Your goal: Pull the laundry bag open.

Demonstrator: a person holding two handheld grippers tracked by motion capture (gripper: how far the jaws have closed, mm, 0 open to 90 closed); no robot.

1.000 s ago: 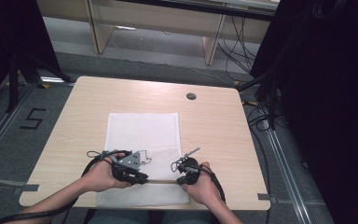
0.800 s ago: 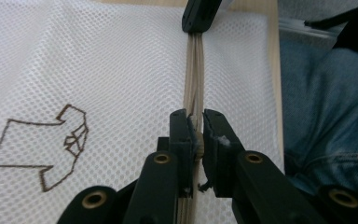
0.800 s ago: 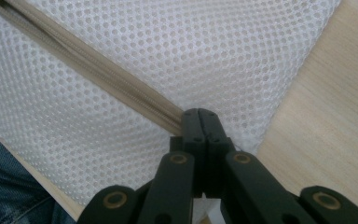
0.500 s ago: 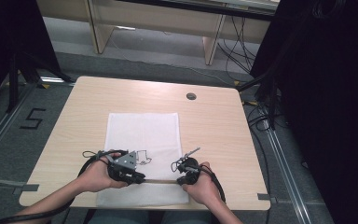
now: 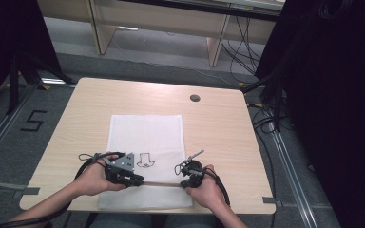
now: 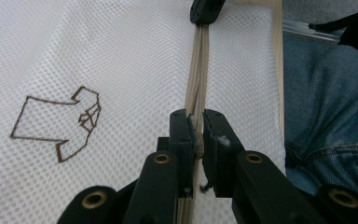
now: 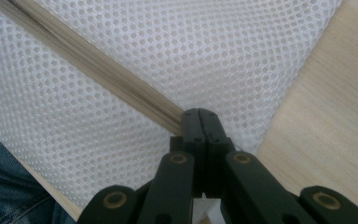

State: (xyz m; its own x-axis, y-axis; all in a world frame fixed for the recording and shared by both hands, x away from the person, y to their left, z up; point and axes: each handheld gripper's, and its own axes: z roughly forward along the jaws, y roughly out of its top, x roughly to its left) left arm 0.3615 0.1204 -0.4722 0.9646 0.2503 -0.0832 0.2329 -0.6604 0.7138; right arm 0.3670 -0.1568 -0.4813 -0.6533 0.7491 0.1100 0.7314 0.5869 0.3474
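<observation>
White mesh bag (image 5: 147, 142) lies flat on the wooden surface (image 5: 218, 123), near the person's edge. Beige zipper (image 7: 98, 70) runs along the bag's near end. Left claw (image 6: 196, 135) pinches the zipper pull (image 6: 197, 142); right claw (image 7: 199, 122) is clamped on the zipper's end, beside the bag's corner. Brown shirt outline (image 6: 58, 123) printed on the mesh, beside the left claw.

Premises read as a lab or recording room. A plain wooden tabletop (image 5: 218, 123) with a cable port (image 5: 195, 98) stands on grey carpet marked with a taped "5" (image 5: 33, 121). Loose cables (image 5: 240, 40) trail under benches, with black drapes (image 5: 332, 95) alongside.
</observation>
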